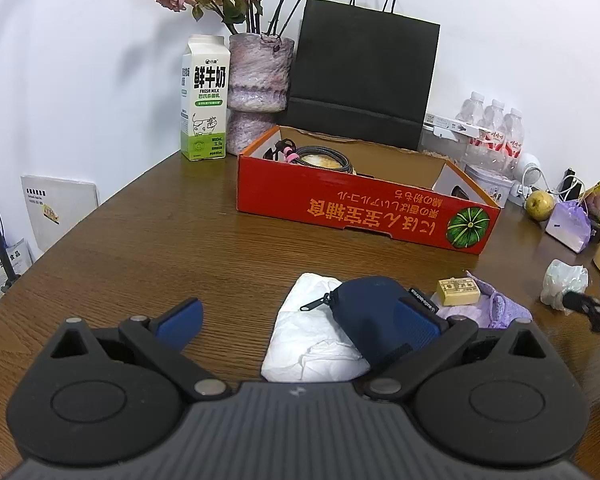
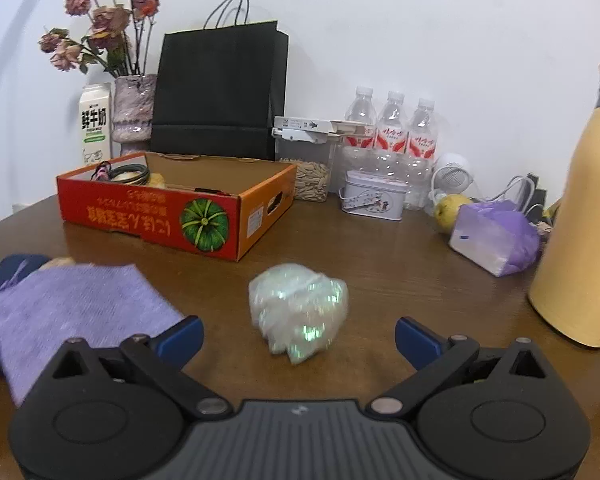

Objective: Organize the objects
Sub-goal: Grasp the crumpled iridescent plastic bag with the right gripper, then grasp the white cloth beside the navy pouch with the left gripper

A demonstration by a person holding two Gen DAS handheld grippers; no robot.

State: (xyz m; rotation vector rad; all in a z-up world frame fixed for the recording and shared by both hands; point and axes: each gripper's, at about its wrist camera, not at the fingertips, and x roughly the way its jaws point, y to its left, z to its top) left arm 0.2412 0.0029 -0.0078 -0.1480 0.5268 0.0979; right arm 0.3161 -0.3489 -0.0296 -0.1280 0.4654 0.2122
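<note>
I'm lining up my right gripper (image 2: 299, 330), jaws spread wide, on the shiny wad (image 2: 298, 310); left gripper (image 1: 298, 322) is hanging released over the pouch (image 1: 370, 312). Next I'm closing, then hauling it to the far-left box (image 2: 148, 216).

A milk carton (image 1: 204, 98) stands beside the flower vase (image 1: 256, 88).

Left gripper (image 1: 298, 322) low over the table, jaws spread wide, blue fingertips (image 1: 180, 322) far apart, right pad partly hidden. Right gripper (image 2: 299, 336) also low and level, jaws wide apart, both blue pads (image 2: 414, 338) visible, nothing pinched. No hands or sleeves visible.
</note>
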